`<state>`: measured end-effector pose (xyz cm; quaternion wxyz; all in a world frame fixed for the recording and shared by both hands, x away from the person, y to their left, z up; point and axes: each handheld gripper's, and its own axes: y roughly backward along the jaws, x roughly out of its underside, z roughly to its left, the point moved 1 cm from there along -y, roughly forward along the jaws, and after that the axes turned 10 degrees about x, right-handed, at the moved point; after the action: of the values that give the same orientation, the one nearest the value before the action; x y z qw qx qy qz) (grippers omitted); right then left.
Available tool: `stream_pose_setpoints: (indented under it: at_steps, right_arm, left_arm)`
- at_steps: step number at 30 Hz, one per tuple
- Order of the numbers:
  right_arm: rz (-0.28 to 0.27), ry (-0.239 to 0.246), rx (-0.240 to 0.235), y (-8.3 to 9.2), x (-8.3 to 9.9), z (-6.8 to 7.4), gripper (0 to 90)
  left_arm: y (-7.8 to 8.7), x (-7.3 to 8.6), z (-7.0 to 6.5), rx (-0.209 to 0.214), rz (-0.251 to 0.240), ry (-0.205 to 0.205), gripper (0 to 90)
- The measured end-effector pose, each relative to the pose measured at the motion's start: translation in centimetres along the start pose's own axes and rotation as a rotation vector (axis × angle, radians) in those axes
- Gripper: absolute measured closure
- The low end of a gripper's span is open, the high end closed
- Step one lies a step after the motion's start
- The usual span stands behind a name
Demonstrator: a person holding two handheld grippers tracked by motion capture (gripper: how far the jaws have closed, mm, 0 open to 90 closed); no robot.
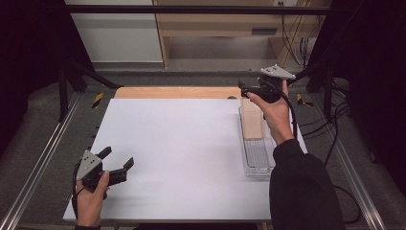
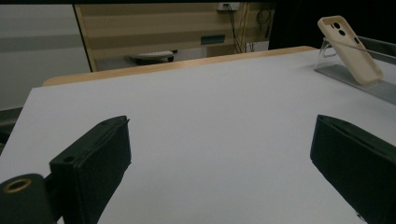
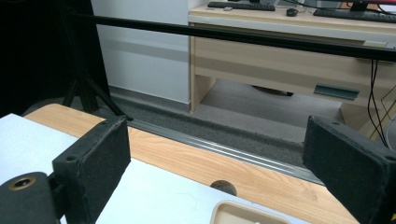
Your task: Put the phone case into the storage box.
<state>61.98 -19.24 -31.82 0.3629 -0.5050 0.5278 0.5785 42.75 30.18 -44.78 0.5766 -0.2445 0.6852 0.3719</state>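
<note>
A phone in a beige case (image 1: 252, 120) leans on a clear plastic stand (image 1: 258, 160) at the right side of the white table top (image 1: 182, 153). In the left gripper view the phone (image 2: 349, 49) shows its camera side, propped on the stand (image 2: 348, 77) at the far right. My right gripper (image 1: 246, 88) is held just beyond the phone's far end, open, pointing past the table's back edge. Its own view has the jaws (image 3: 217, 154) wide apart with only the phone's top edge (image 3: 243, 212) below them. My left gripper (image 1: 118, 157) rests open at the front left, nothing between its jaws (image 2: 219, 154).
A wooden strip (image 1: 177, 92) runs along the back of the table, with a small round hole (image 3: 222, 186) in it. Beyond it stand a wooden desk (image 3: 280, 56) and a black crossbar (image 3: 233, 35). Metal rails (image 1: 38, 163) and cables (image 1: 330, 124) flank the table.
</note>
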Motion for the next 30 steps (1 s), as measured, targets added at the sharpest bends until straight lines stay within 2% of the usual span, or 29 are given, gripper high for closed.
stream_pose_setpoints:
  at_steps: [8,11,16,24,30]
  right_arm:
    - [-0.015,-0.017,-0.001,0.5,-0.4,0.4,6.8]
    - [-0.019,-0.029,0.013,0.6,-0.4,0.3,5.4]
    - [-0.020,-0.052,0.016,0.7,-0.1,0.8,5.0]
    - [-0.009,-0.051,0.017,1.4,0.4,1.5,4.1]
    - [0.000,-0.043,0.025,2.1,0.7,1.9,3.7]
  left_arm:
    - [0.2,-0.1,-0.3,0.015,-0.042,-0.015,3.1]
    - [0.5,0.0,-0.4,0.019,-0.052,-0.021,2.7]
    - [1.2,0.4,-0.5,0.013,-0.068,-0.009,2.7]
    - [2.7,0.9,-0.5,0.006,-0.094,0.016,2.6]
    - [2.6,1.0,-0.7,0.012,-0.093,0.021,2.6]
